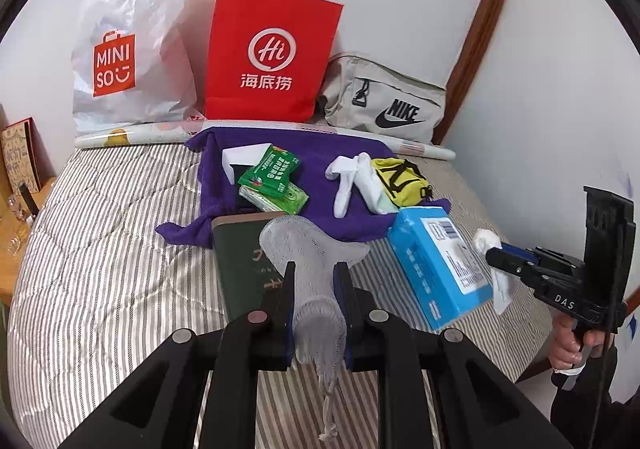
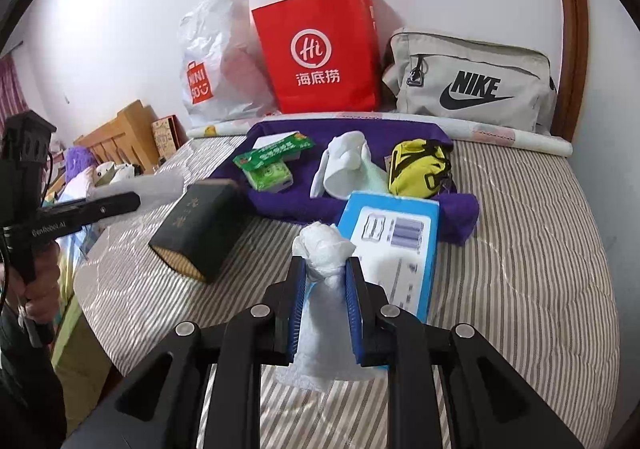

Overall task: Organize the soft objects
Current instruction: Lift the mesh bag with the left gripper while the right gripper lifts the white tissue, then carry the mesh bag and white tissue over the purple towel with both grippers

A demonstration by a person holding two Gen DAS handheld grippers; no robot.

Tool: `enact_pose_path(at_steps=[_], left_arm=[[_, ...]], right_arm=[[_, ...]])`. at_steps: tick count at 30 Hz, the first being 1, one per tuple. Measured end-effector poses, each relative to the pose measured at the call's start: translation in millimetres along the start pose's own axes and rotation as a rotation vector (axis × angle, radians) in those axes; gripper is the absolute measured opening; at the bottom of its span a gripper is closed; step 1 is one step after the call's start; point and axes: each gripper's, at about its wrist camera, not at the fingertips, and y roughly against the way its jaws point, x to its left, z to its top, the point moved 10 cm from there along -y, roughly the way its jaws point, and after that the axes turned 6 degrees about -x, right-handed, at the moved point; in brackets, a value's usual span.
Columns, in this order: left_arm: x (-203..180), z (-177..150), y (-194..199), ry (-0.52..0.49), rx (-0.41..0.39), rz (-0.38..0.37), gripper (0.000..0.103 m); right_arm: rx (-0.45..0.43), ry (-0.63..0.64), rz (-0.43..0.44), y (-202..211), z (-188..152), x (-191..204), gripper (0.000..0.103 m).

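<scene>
My left gripper (image 1: 314, 269) is shut on a grey mesh sock (image 1: 308, 249) and holds it above the striped bed (image 1: 108, 249). My right gripper (image 2: 325, 263) is shut on a white sock (image 2: 324, 249) above the bed; it also shows in the left wrist view (image 1: 494, 251). A purple towel (image 1: 320, 165) lies at the back with white socks (image 1: 352, 177), a yellow pouch (image 1: 402, 179) and green tissue packs (image 1: 272, 179) on it.
A dark green book (image 1: 240, 261) and a blue box (image 1: 436, 261) lie in front of the towel. A MINISO plastic bag (image 1: 128, 45), a red paper bag (image 1: 272, 57) and a Nike bag (image 1: 384, 101) stand against the wall. A wooden stand (image 2: 124, 129) is left of the bed.
</scene>
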Motion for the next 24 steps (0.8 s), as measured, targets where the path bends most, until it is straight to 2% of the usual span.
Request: enact_pose_path(at_steps=[16, 24], left_arm=[[15.7, 32.7, -56.6, 0.021, 0.036, 0.001, 0.016], [17.7, 58.3, -91.2, -0.038, 0.038, 0.029, 0.016]], right_arm=[[-0.026, -0.038, -0.021, -56.7, 62.4, -22.2, 0.02], [-0.022, -0.037, -0.057, -88.7, 85.6, -39.6, 0.02]])
